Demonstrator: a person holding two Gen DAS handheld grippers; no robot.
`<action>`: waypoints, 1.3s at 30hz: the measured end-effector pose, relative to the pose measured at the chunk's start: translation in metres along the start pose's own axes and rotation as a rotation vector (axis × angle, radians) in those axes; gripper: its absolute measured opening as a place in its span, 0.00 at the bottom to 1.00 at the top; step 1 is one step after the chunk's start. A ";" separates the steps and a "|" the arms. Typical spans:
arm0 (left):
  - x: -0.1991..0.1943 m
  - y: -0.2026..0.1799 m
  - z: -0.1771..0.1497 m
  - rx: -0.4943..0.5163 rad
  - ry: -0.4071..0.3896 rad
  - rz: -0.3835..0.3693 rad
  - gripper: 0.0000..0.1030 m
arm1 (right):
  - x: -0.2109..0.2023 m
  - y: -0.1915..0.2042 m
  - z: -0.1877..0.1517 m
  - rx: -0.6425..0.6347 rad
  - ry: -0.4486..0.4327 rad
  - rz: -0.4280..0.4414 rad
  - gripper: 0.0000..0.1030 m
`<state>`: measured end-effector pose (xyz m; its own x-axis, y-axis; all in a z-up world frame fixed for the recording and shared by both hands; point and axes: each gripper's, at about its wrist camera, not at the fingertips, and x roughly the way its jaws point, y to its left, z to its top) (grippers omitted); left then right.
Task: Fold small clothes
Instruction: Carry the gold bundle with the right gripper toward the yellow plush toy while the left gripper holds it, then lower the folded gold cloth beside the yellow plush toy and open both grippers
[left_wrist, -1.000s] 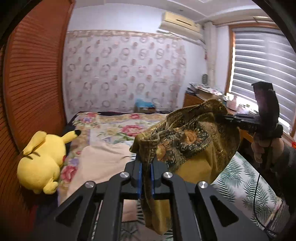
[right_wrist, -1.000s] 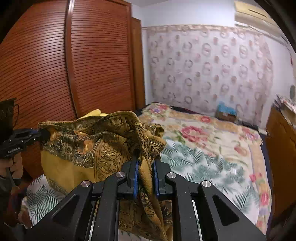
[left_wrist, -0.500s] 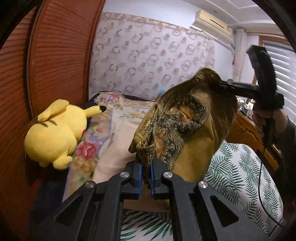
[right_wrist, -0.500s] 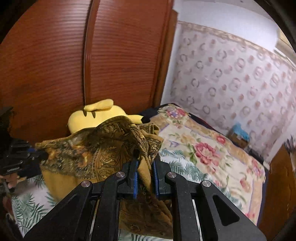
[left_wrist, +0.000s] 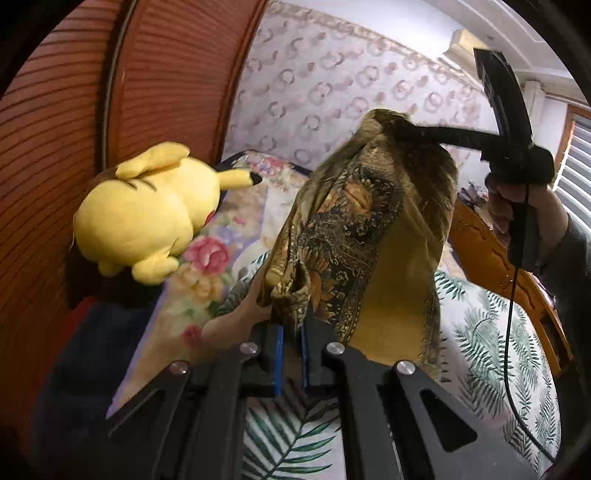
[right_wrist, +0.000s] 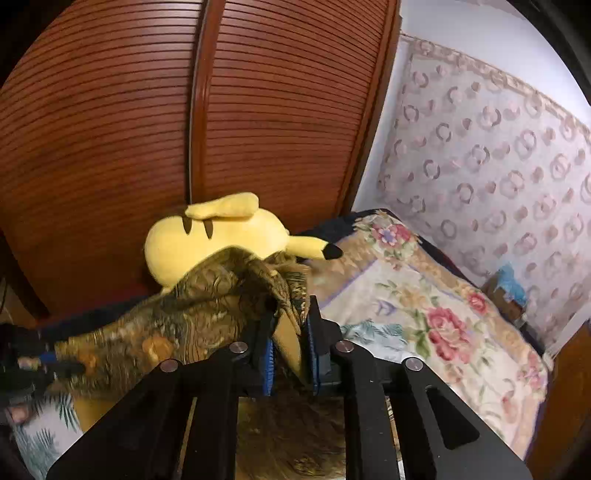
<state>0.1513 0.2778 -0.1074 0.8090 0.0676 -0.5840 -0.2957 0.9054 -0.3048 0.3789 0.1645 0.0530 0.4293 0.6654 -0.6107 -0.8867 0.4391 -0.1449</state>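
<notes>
A mustard and dark patterned garment (left_wrist: 354, 229) hangs in the air between my two grippers above the bed. My left gripper (left_wrist: 290, 332) is shut on its lower corner. My right gripper (left_wrist: 388, 127) shows in the left wrist view, shut on the upper corner, higher and to the right. In the right wrist view the right gripper (right_wrist: 290, 325) pinches the garment (right_wrist: 192, 317), which stretches left to the left gripper (right_wrist: 44, 360).
A yellow plush toy (left_wrist: 147, 210) lies at the bed's left edge against the red-brown slatted wardrobe (right_wrist: 184, 129). The bed has a floral blanket (right_wrist: 424, 302) and a leaf-print sheet (left_wrist: 491, 332). A wooden cabinet (left_wrist: 491, 251) stands to the right.
Both grippers have swung left toward the wardrobe with the garment still held. The right gripper now holds its corner higher than the left, and the cloth is pulled more taut.
</notes>
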 end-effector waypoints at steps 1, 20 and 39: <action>0.001 0.001 -0.002 0.003 0.007 0.008 0.04 | 0.002 0.000 0.001 0.019 -0.010 -0.005 0.19; 0.002 -0.001 -0.001 0.034 0.016 0.038 0.07 | 0.054 -0.020 -0.101 0.243 0.189 -0.014 0.40; -0.060 -0.036 0.006 0.165 -0.082 0.081 0.39 | -0.042 0.006 -0.124 0.307 0.115 -0.070 0.40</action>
<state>0.1171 0.2435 -0.0566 0.8267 0.1705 -0.5362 -0.2796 0.9515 -0.1285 0.3345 0.0639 -0.0191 0.4498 0.5618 -0.6943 -0.7548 0.6547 0.0407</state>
